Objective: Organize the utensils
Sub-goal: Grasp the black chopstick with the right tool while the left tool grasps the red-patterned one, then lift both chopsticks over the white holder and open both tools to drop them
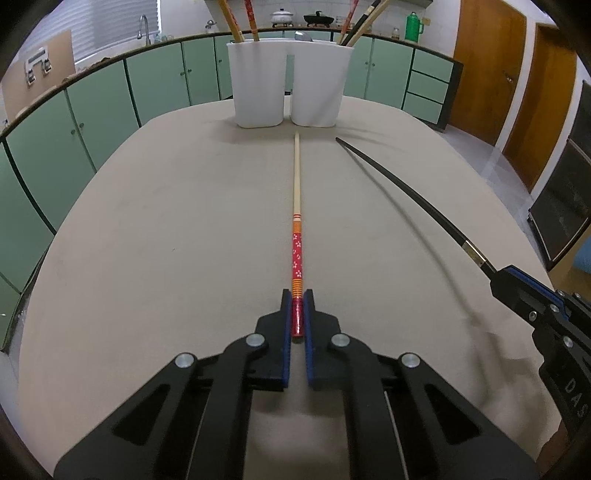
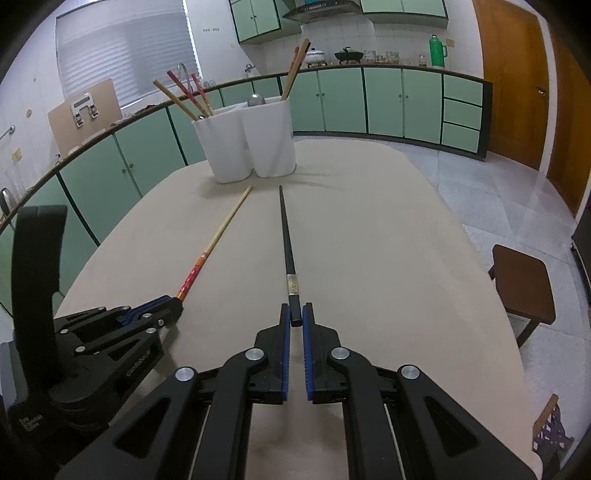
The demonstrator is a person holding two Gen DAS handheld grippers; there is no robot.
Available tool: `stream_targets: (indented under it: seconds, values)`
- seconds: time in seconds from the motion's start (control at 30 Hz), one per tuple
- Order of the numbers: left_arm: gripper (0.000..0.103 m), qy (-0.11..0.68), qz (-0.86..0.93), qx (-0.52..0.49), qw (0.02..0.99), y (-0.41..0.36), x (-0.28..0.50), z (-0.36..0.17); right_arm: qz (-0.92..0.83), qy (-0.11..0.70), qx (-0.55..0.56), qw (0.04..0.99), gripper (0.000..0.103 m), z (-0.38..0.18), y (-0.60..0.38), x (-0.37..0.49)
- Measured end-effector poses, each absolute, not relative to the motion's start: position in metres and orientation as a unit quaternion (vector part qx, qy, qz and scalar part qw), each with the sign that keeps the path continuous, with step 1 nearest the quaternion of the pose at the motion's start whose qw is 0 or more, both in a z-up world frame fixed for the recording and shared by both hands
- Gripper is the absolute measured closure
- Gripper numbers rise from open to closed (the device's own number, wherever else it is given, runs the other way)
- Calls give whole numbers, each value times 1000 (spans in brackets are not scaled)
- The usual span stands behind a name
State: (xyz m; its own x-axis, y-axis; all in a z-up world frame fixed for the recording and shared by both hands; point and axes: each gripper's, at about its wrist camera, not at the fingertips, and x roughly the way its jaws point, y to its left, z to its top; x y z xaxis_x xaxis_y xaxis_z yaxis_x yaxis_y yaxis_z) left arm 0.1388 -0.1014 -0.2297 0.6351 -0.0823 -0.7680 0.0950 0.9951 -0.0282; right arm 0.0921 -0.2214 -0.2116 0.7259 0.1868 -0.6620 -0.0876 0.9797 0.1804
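Left wrist view: left gripper [image 1: 297, 308] clamped on the red end of a wooden chopstick [image 1: 296, 184], tip toward the white holder [image 1: 290, 83] on the table [image 1: 147, 221]. Right wrist view: right gripper [image 2: 295, 317] closed on a black chopstick [image 2: 285, 229], pointing toward the same holder.

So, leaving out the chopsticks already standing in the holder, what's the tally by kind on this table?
Red-patterned chopstick: 1, gripped by the left gripper
Black chopstick: 1, gripped by the right gripper
White utensil holder: 1
Metal spoon: 1, in the holder
Total: 4
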Motion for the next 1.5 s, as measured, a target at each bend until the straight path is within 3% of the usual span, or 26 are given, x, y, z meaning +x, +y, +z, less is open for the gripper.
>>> stream_targets:
  seconds: [0.77, 1.5]
  values:
    - [98, 327, -66, 1, 943, -81, 113, -140, 78, 300, 53, 949, 97, -154, -227, 90]
    - [98, 224, -125, 17, 966, -81, 138, -32, 153, 262, 39, 952, 97, -25, -215, 152]
